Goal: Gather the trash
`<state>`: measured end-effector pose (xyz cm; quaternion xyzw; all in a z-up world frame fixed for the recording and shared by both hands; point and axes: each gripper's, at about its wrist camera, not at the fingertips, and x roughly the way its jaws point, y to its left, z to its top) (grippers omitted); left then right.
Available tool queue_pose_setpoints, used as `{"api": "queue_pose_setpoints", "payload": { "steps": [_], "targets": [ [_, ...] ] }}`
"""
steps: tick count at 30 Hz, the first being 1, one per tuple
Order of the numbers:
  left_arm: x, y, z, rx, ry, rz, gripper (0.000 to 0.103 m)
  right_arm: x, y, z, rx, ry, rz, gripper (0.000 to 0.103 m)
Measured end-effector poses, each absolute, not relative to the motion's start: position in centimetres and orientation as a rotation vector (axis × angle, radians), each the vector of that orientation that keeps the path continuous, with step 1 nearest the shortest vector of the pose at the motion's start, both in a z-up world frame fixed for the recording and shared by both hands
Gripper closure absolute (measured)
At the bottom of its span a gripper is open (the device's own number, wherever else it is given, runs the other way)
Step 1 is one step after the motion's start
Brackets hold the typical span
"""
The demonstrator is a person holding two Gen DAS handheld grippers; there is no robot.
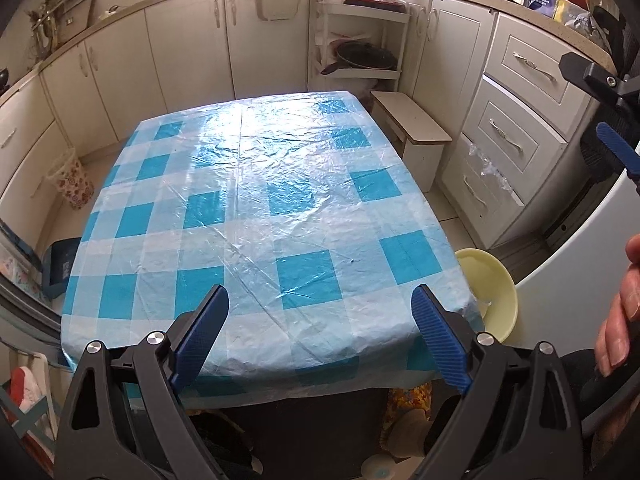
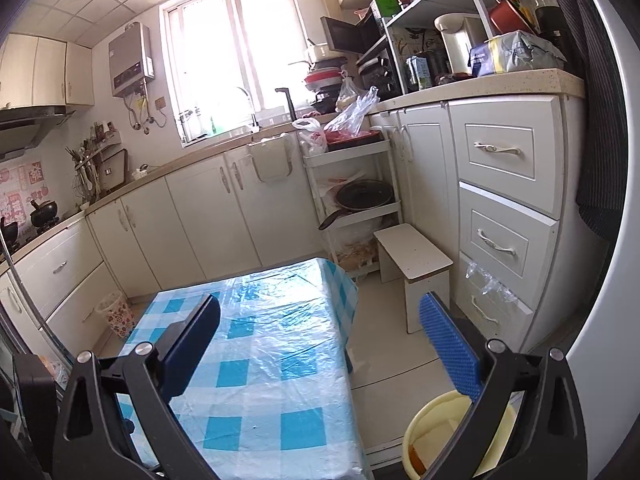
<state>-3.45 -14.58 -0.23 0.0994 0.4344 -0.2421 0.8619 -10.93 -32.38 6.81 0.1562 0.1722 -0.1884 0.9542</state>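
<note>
Left hand-held gripper [image 1: 320, 300] nearest, blue pads [image 1: 200, 332] spread wide, nothing between them, poised over the near edge of the bench [image 1: 256, 184]. Right hand-held gripper [image 2: 320, 316] likewise gaping and empty, left pad over the checked cover, right pad [image 2: 450, 348] over the floor beside it; also glimpsed at the right edge of the left wrist view, with fingers of a hand [image 1: 620, 312] below it. Bench draped in blue-and-white checked plastic sheet [image 2: 256, 360], crinkled and glossy, bare of litter. Pale yellow bin [image 2: 452, 436] on the floor just beside the bench's near right corner, holding light scraps, too indistinct to name; seen partly tucked behind that corner from the left wrist [image 1: 490, 292]. Small white stool [image 2: 416, 264] farther on, near the drawer unit [image 2: 504, 208], a scrap of clear plastic [image 2: 486, 280] hanging from its lowest drawer. Flower-patterned basket [image 2: 116, 314] on the floor off the bench's far left corner. Shelf rack [image 2: 352, 184] with a dark pan at the back, plastic bags [image 2: 344, 120] on top, window [image 2: 228, 56] beyond.
</note>
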Motion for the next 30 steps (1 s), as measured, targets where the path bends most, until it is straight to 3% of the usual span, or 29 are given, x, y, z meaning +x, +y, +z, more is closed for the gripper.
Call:
{"api": "queue_pose_setpoints", "payload": {
  "steps": [30],
  "targets": [
    [-13.1,-3.9,2.1,0.231,0.852,-0.484,0.008,-22.7,-19.9,6.1,0.245,0.455,-0.400,0.007]
  ]
}}
